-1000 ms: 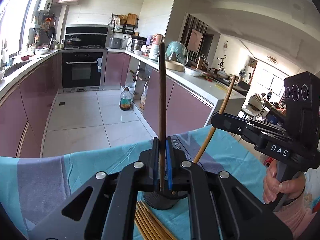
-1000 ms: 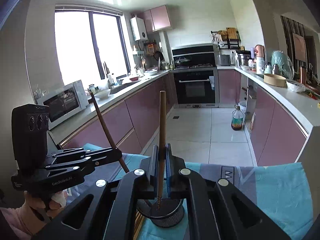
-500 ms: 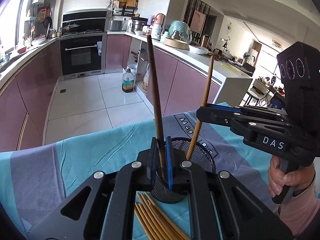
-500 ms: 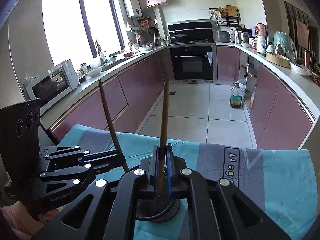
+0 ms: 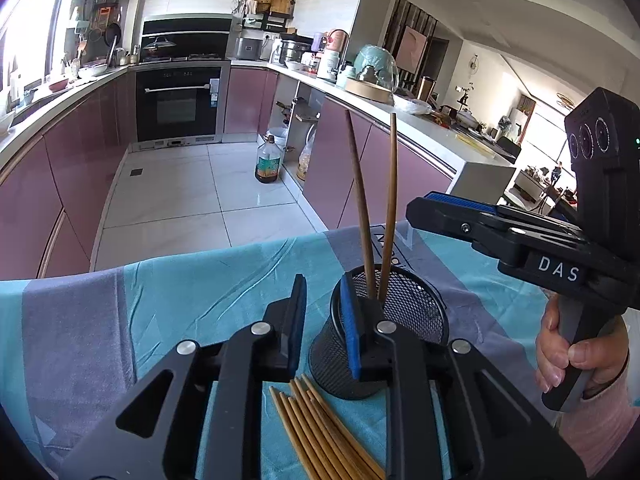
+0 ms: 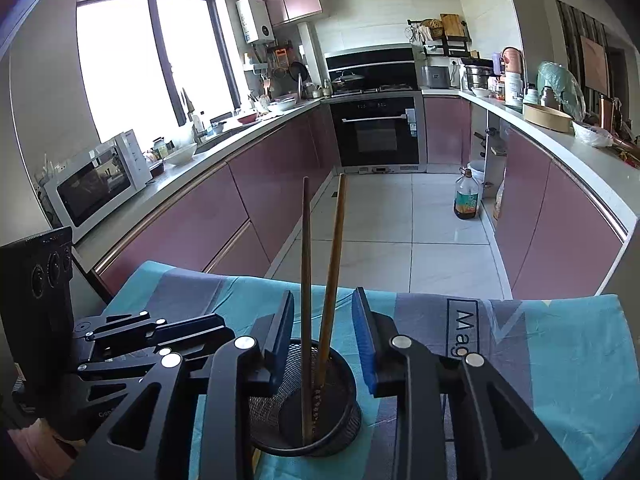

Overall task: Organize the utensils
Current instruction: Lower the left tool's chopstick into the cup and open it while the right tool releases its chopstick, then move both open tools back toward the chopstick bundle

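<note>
A black mesh cup (image 5: 404, 320) stands on the blue-grey cloth (image 5: 200, 280). Two brown chopsticks (image 5: 362, 208) stand in it, leaning apart; they also show in the right wrist view (image 6: 306, 280), inside the cup (image 6: 340, 420). My left gripper (image 5: 324, 320) is open and empty, just left of the cup and touching nothing. My right gripper (image 6: 324, 336) is open and empty above the cup, a finger on each side of the chopsticks. It also shows in the left wrist view (image 5: 456, 206), above and right of the cup. Several loose chopsticks (image 5: 320, 428) lie in front of the cup.
The table ends just beyond the cup, with kitchen floor (image 5: 192, 192) below. Purple cabinets (image 6: 240, 208) and an oven (image 6: 376, 132) stand farther off. The left gripper body (image 6: 120, 344) sits left of the cup in the right wrist view.
Both grippers have opened and let go of their chopsticks, which now stand in the mesh cup. Both grippers tilted down toward the table.
</note>
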